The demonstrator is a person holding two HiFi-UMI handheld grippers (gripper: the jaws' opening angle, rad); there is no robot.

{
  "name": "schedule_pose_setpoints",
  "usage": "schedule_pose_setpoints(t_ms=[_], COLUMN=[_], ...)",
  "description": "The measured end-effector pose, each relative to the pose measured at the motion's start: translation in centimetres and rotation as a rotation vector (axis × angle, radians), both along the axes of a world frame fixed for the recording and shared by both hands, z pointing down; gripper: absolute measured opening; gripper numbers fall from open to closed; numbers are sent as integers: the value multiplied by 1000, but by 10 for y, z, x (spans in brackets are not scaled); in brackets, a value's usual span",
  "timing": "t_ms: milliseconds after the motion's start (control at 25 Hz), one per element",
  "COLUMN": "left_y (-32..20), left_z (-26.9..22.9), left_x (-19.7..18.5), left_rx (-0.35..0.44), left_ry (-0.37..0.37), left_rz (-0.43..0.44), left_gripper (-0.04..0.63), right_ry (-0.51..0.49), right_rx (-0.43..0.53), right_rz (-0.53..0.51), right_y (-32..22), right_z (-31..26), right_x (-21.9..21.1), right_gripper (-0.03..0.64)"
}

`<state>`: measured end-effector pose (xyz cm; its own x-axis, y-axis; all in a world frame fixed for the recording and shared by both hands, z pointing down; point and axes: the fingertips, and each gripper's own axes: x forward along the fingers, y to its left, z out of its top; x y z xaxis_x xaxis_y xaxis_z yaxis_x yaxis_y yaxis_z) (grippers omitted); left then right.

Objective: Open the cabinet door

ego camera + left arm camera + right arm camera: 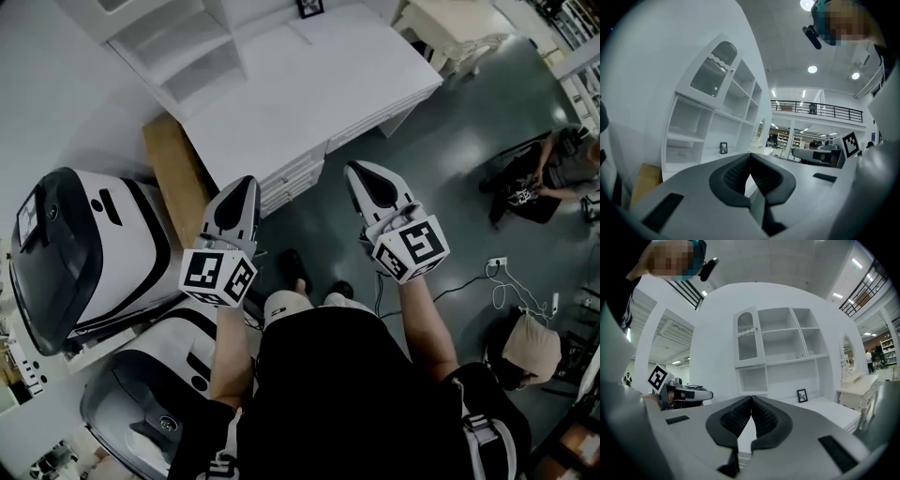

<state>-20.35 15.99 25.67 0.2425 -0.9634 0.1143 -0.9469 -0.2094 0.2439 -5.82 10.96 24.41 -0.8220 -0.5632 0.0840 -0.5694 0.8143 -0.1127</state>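
Pressed together at the tips with nothing between them, the jaws of the left gripper and the right gripper both point roughly level toward the furniture ahead, side by side and apart from each other over the floor. Far from both, the white arched glass-paned cabinet door sits closed at the upper left corner of a tall white open shelf unit, with a small open cubby directly below it and bare shelves to its right. That shelf unit stands at the far edge of a white flat-topped desk, where a small black-framed picture stands upright on the desktop near the shelves. A stack of white drawers runs along the desk's near side, just beyond the gripper tips in the head view. A tan flat board leans at the desk's left end. Nearer and further left are two white rounded machines with black panels. To the right lies grey smooth floor, with a cream ornate dressing table past the desk's right end and a seated person at the far right.
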Motion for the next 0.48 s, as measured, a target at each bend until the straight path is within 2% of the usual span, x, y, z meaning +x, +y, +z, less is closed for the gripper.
schedule_pose_setpoints(t_ms=[480], left_y=[-53], left_z=[24], left_x=[-24], left_rx=[-35], left_ry=[-1], left_rz=[149], left_gripper=[23], right_ry=[41], right_rx=[-32], right_rz=[138], right_y=[-40], right_z=[24], right_x=[-23], right_gripper=[18])
